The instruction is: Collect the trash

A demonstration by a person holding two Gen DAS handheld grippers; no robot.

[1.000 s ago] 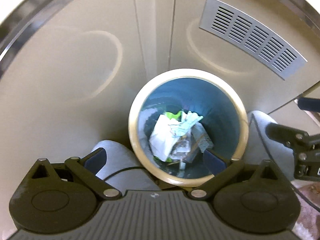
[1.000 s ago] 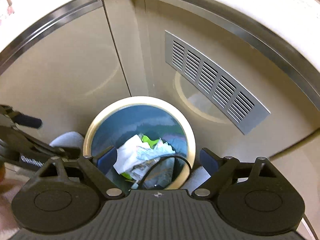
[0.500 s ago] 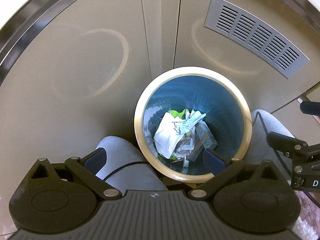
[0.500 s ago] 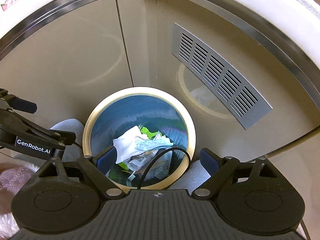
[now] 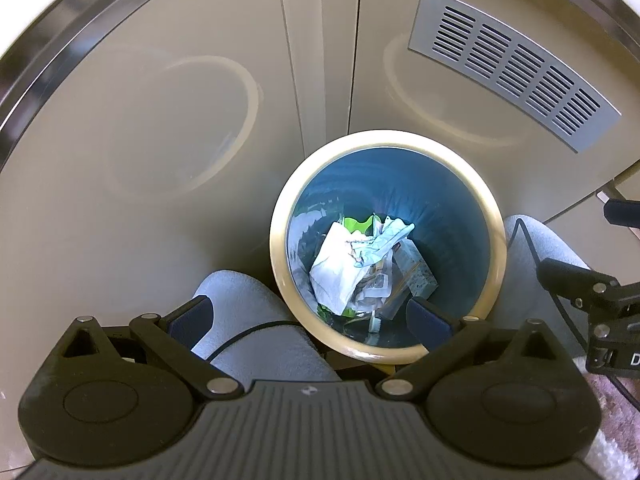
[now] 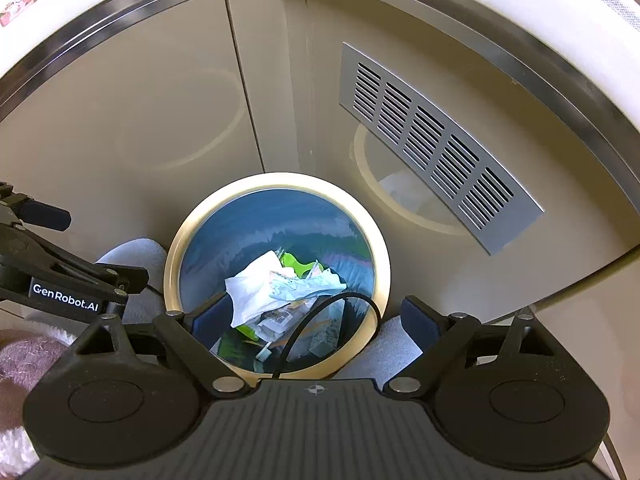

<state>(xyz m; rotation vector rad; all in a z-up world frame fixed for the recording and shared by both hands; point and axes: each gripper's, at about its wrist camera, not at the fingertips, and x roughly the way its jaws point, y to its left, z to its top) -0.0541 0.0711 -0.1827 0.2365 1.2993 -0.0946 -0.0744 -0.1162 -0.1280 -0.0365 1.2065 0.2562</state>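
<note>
Below, a round bin [image 5: 280, 240] holds crumpled paper [image 5: 336, 276] and wrappers; both the left gripper [image 5: 310, 320] and the right gripper [image 6: 316, 320] hover above it, jaws wide apart, empty.

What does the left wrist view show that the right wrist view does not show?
Only the left wrist view shows the right gripper at its right edge, and its own open fingers.

Only the right wrist view shows the left gripper with white lettering at its left edge, a pink fluffy fabric, and a black cable loop over the bin.

Both show the bin with its cream rim, crumpled white paper and green scrap inside, and the metal vent grille.
</note>
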